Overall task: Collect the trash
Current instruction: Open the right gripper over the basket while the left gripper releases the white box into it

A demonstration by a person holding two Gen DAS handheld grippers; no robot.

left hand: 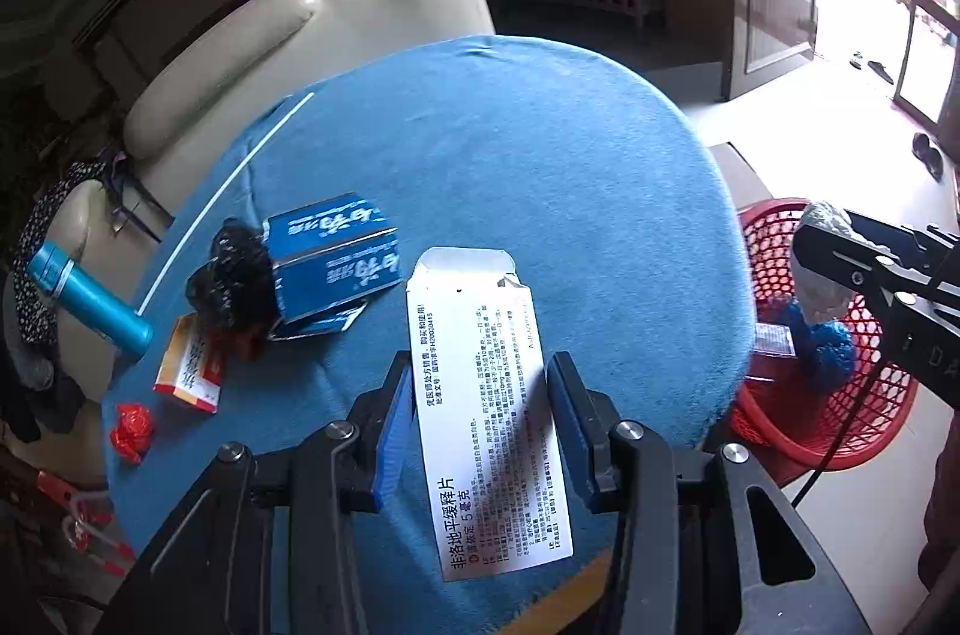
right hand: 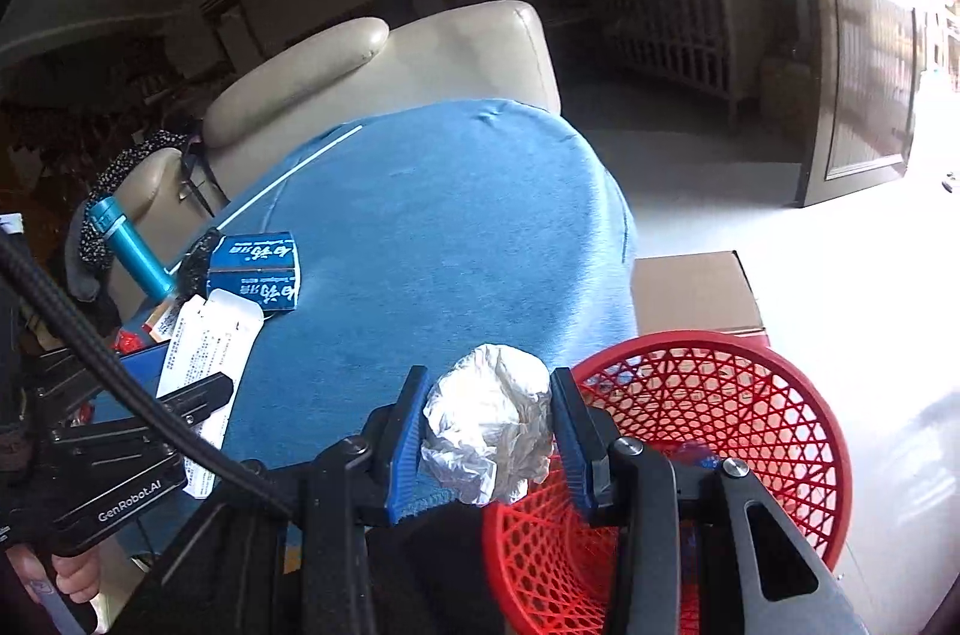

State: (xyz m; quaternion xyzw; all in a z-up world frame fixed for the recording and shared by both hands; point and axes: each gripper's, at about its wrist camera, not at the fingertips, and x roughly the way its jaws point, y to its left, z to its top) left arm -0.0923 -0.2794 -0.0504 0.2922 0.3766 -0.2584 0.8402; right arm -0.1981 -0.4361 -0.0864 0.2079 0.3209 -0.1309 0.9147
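My left gripper (left hand: 480,383) is shut on a flattened white medicine box (left hand: 486,431) with black print, held above the blue-covered round table (left hand: 510,143). In the right wrist view that box (right hand: 207,341) sticks out of the left gripper (right hand: 210,395) at the left. My right gripper (right hand: 489,413) is shut on a crumpled ball of silver foil (right hand: 489,425), just left of the rim of a red mesh basket (right hand: 708,449). The left wrist view shows the foil ball (left hand: 825,263) over the basket (left hand: 840,395), which holds a blue crumpled wad (left hand: 831,347).
On the table's left lie a blue carton (left hand: 333,263), a black crumpled bag (left hand: 231,275), a red and white small box (left hand: 189,365), a red wrapper (left hand: 132,428), a teal bottle (left hand: 90,299) and a thin white stick (left hand: 222,197). A cream sofa (left hand: 300,47) stands behind; a cardboard box (right hand: 696,293) sits by the basket.
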